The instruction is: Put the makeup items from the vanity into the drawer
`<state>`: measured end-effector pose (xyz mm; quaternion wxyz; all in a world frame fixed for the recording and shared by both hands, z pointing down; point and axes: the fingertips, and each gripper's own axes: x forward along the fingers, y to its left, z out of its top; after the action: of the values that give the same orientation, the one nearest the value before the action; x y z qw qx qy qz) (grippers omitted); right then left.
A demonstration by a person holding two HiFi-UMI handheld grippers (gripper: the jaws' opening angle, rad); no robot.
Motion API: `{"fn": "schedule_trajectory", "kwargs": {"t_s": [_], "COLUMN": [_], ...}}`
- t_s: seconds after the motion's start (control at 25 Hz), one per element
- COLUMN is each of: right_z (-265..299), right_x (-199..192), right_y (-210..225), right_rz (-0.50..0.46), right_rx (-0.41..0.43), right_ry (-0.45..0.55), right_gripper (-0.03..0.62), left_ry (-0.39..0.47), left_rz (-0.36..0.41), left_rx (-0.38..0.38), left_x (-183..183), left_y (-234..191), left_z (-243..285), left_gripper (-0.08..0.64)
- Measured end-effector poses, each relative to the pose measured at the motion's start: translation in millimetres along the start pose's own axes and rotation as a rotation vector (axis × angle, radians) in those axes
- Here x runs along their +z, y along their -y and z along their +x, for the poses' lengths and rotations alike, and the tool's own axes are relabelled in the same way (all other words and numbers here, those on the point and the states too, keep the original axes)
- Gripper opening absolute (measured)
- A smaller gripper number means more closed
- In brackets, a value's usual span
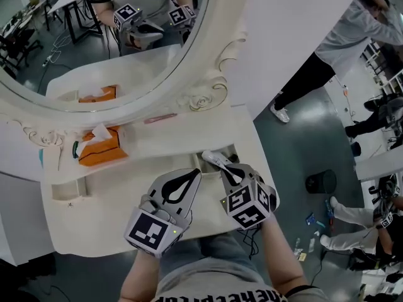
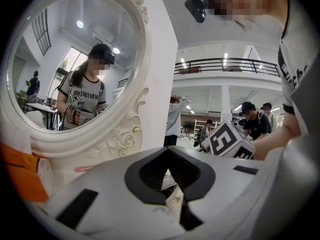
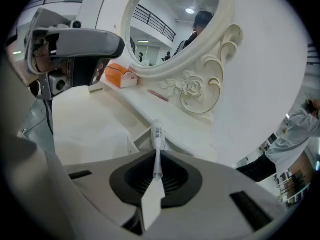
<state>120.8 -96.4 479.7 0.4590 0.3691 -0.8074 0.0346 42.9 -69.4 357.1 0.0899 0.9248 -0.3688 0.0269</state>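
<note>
My right gripper [image 1: 223,165] is shut on the flat end of a white makeup tube [image 1: 213,158], which points forward over a small open drawer [image 1: 200,166] at the right of the white vanity top [image 1: 94,219]. In the right gripper view the tube [image 3: 157,136] sticks out past the jaws above the drawer [image 3: 131,145]. My left gripper [image 1: 192,176] hovers beside it over the vanity top, jaws together, with nothing seen sticking out. A pink stick [image 1: 160,117] lies on the shelf under the mirror.
An orange tissue box [image 1: 101,148] and a green item [image 1: 75,148] sit on the shelf at the left. The oval mirror's carved frame [image 1: 208,96] rises behind. People stand on the floor to the right [image 1: 327,61].
</note>
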Motion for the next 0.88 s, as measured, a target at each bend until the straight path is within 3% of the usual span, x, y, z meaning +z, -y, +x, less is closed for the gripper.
{"fn": "schedule_trajectory", "kwargs": {"t_s": [0.24,0.88], "right_z": [12,33], "right_x": [-5,-3], "right_y": [2,-5], "right_rz": [-0.113,-0.271], "right_rx": [-0.069,-0.071], "right_ry": [-0.058,-0.137], "right_gripper": [0.026,0.028], "left_ry": [-0.032,-0.031], "left_rz": [-0.037,-0.057], "left_rx": [0.021,0.045], "left_x": [-3,-5], "left_y": [-5,-14], "left_z": [-6,-10], "left_gripper": [0.013,0.014]}}
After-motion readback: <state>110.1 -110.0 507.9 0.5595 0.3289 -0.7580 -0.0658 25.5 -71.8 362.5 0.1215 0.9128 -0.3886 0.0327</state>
